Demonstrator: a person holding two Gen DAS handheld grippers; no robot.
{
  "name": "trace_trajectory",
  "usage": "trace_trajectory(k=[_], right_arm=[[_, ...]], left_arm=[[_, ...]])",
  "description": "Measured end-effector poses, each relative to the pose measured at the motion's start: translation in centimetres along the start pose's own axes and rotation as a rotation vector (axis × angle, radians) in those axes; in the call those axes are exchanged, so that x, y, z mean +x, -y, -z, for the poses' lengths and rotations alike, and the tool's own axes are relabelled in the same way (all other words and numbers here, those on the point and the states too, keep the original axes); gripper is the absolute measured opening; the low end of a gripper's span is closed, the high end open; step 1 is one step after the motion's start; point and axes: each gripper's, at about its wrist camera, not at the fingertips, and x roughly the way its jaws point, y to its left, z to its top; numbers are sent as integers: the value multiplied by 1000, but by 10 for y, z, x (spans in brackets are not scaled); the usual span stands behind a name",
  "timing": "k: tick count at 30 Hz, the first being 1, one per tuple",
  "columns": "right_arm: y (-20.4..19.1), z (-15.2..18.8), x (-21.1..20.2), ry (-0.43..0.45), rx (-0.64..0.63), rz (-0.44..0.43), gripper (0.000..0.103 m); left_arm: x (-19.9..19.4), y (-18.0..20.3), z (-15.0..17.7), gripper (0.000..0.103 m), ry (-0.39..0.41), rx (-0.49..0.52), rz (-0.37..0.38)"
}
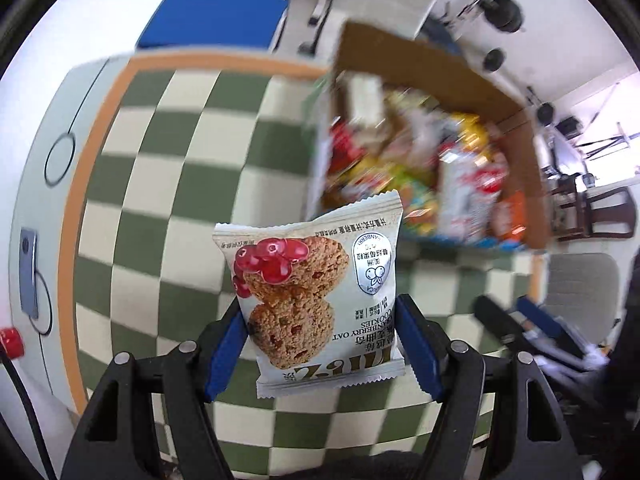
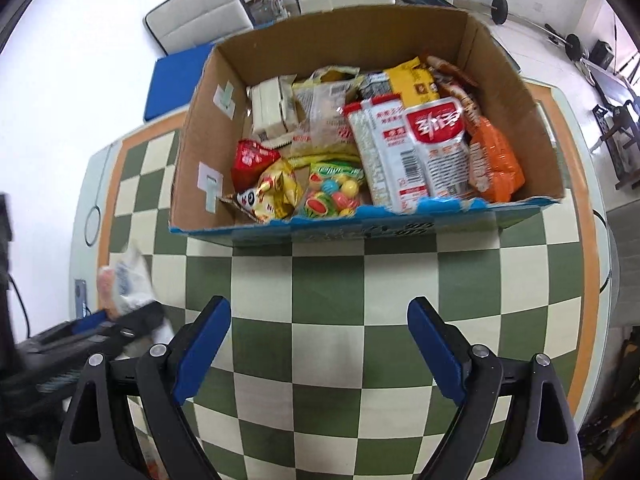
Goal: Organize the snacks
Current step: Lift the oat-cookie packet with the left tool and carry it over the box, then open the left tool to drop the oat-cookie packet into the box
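Left tool (image 1: 324, 344) grips cookie packet (image 1: 316, 296) above checkered worktop (image 1: 160, 184), near cardboard box (image 2: 400, 44) w/ snacks. Right tool (image 2: 320, 344) wide, nothing betw. fingers, over worktop.

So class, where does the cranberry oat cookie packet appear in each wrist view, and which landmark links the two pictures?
Left wrist view: cookie packet at lower centre, clamped in the left gripper.
Right wrist view: a blurred pale packet at the left edge, probably the same one.
Shared landmark: the cardboard snack box on the checked cloth.
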Motion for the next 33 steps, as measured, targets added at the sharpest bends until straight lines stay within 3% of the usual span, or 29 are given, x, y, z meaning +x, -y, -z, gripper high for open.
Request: trace_trajectory(k=[4,8,15,23,33], right_arm=[[18,-14,-20,33,33,-13,92],[38,-41,-28,56,60,8,92],[72,-93,-6,36,104,65,92],[94,-118,29,-33,143,95,92],[96,-121,55,-89,121,117,92]], left_arm=[[-20,12,-41,70,31,41,44],[-7,40,-87,70,31,89,55],[48,60,-150,71,-79,111,55],[98,71,-175,71,-158,117,18],[144,74,-169,71,-240,161,-78]])
